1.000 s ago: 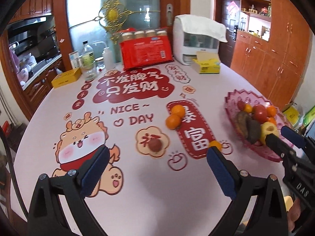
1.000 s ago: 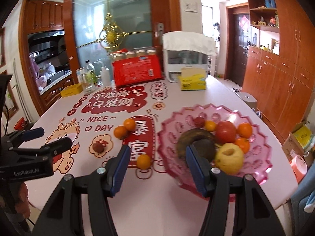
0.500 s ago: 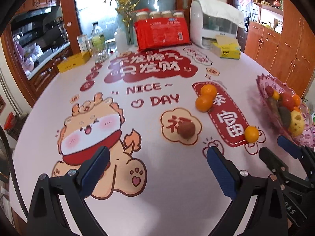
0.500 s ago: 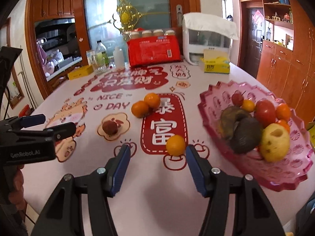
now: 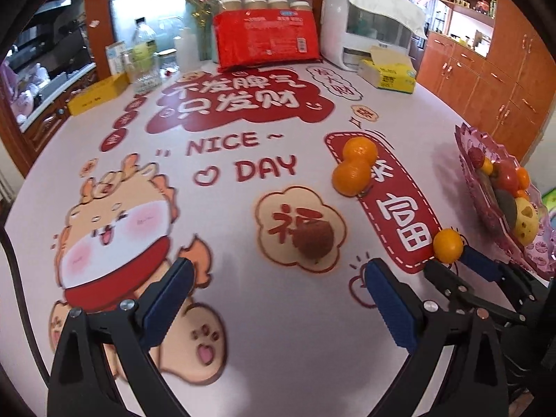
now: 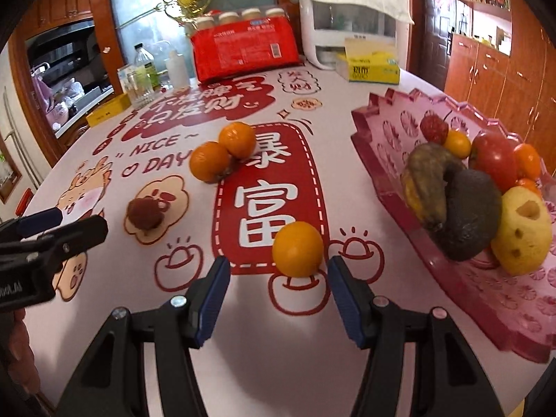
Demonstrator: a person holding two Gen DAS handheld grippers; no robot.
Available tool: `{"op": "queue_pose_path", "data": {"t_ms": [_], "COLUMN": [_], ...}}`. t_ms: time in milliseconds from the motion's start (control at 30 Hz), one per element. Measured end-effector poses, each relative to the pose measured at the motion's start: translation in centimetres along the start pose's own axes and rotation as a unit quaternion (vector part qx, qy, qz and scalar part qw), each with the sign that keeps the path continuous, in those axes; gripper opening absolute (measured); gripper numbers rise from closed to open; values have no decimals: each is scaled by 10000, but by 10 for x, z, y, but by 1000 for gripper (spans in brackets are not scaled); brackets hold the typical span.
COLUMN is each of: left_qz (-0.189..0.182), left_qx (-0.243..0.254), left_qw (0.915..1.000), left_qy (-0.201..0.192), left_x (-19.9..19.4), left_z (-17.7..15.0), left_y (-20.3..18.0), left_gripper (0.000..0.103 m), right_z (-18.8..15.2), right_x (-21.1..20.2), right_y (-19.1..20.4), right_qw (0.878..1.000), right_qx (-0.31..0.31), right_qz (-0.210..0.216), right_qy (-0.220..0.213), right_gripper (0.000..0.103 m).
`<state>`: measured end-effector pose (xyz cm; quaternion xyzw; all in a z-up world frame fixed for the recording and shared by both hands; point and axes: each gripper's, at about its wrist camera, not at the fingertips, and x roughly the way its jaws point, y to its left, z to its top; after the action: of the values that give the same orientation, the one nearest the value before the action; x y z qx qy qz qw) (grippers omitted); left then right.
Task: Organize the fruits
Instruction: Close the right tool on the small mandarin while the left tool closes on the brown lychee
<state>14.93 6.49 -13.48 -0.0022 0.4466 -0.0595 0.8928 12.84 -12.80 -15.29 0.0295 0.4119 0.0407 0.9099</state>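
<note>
Tablecloth (image 5: 243, 312) reads "NICE DAY" beside oranges (image 5: 354, 166).

left gripper (image 5: 276, 286) fingers spread; right gripper (image 6: 278, 286) likewise

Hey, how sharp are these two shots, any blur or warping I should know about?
Left wrist view: fisheye bends the table edge; the lychee looks slightly smeared. Right wrist view: nearest orange crisp, pink tray curved by distortion.
</note>
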Motion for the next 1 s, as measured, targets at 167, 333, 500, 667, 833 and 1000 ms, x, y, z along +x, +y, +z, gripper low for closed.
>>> {"op": "queue_pose_path", "data": {"t_ms": [167, 333, 500, 667, 833, 1000], "left_qz": [-80, -330, -342, -417, -403, -331], "left_qx": [-74, -314, -331, -253, -186, -167], "left_qw": [9998, 9980, 9977, 9979, 9983, 9990], "left_qy": [152, 435, 478, 426, 379, 263], "left_x": [20, 38, 46, 47, 42, 24], "left_z": [6, 9, 9, 10, 7, 0], "left_y": [-6, -3, -7, -14, -18, -17], "left_gripper": [92, 65, 48, 29, 28, 28], "right_z": [8, 9, 8, 8, 7, 1], "right_x": [8, 13, 13, 12, 10, 4], "right_y": [-5, -7, -6, -8, -8, -6], "right_qw": [9999, 9998, 9999, 9997, 9995, 9995], "right_qx": [138, 179, 140, 171, 152, 76], "right_qz": [-36, -38, 16, 150, 277, 304], "right_qy": [45, 77, 65, 64, 82, 88], "right_gripper": [58, 46, 35, 31, 31, 31]}}
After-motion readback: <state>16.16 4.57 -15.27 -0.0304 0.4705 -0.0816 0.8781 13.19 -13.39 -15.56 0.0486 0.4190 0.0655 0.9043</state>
